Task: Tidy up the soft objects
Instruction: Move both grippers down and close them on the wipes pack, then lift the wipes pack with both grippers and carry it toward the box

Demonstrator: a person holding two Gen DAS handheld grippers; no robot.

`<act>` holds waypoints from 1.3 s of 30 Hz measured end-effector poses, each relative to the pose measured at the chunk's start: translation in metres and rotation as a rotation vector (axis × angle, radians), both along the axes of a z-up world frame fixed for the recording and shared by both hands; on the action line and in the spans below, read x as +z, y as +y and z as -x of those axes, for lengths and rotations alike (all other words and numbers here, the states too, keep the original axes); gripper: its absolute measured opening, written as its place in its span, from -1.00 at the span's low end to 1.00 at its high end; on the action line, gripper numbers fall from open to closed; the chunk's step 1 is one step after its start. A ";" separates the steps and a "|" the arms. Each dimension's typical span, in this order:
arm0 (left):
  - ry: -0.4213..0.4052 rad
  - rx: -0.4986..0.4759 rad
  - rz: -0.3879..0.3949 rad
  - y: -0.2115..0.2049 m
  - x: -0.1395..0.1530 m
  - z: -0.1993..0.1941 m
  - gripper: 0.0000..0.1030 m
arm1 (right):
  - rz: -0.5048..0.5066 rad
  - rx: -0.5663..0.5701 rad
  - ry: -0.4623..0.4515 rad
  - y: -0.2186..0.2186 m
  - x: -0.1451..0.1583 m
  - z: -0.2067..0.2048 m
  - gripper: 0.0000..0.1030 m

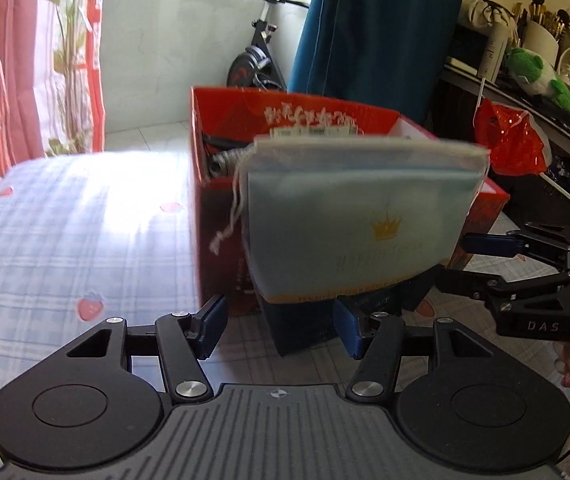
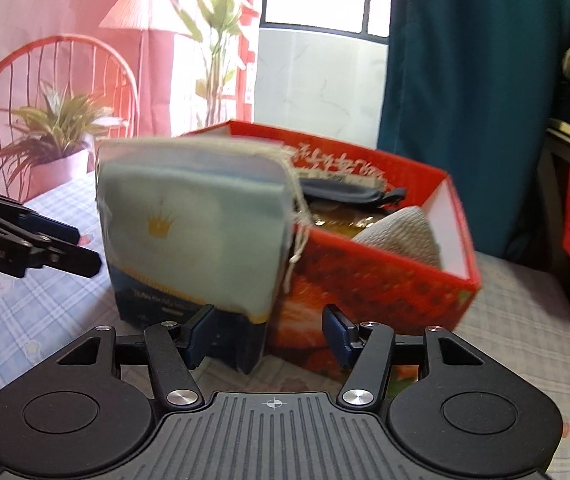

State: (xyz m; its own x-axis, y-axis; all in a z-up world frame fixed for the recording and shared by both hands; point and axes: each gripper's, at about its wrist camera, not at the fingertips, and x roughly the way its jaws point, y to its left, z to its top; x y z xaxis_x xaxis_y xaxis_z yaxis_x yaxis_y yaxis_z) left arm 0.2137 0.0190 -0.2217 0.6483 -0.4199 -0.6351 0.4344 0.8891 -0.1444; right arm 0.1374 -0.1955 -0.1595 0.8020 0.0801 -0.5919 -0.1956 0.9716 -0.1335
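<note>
Left gripper (image 1: 281, 326) jaws half open, empty. Right gripper (image 2: 267, 330) jaws half open, empty. Pale blue drawstring pouch (image 1: 359, 220) over dark box just ahead of both, against red box (image 2: 385, 264).

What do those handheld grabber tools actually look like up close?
Both match. The left gripper and right gripper have black linkage arms with silver pivot screws, two round black discs, a ribbed grey base plate with a small crosshair mark, and dark blue finger pads. White lettering runs along the right one's side.
</note>
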 end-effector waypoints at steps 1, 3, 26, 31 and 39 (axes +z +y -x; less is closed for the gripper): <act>0.006 -0.008 0.004 -0.001 -0.004 -0.002 0.17 | -0.004 0.006 0.009 0.001 -0.004 -0.002 0.02; 0.011 -0.026 0.011 -0.003 -0.010 -0.005 0.17 | -0.009 0.016 0.025 0.003 -0.010 -0.007 0.01; 0.061 0.028 0.197 -0.004 -0.023 -0.003 -0.46 | -0.312 -0.093 0.025 -0.008 -0.005 -0.001 -0.66; 0.088 0.034 0.214 -0.010 -0.019 0.016 -0.46 | -0.345 -0.118 -0.008 -0.010 0.005 0.023 -0.67; 0.126 0.007 0.201 -0.025 -0.019 0.050 -0.46 | -0.381 -0.183 0.034 -0.023 0.007 0.062 -0.66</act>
State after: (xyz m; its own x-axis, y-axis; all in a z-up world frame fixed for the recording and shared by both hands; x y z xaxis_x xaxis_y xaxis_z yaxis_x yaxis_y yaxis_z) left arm 0.1641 -0.0055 -0.2405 0.5723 -0.5418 -0.6156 0.3958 0.8399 -0.3712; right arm 0.0751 -0.2185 -0.1524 0.8038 0.1564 -0.5740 -0.0136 0.9694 0.2452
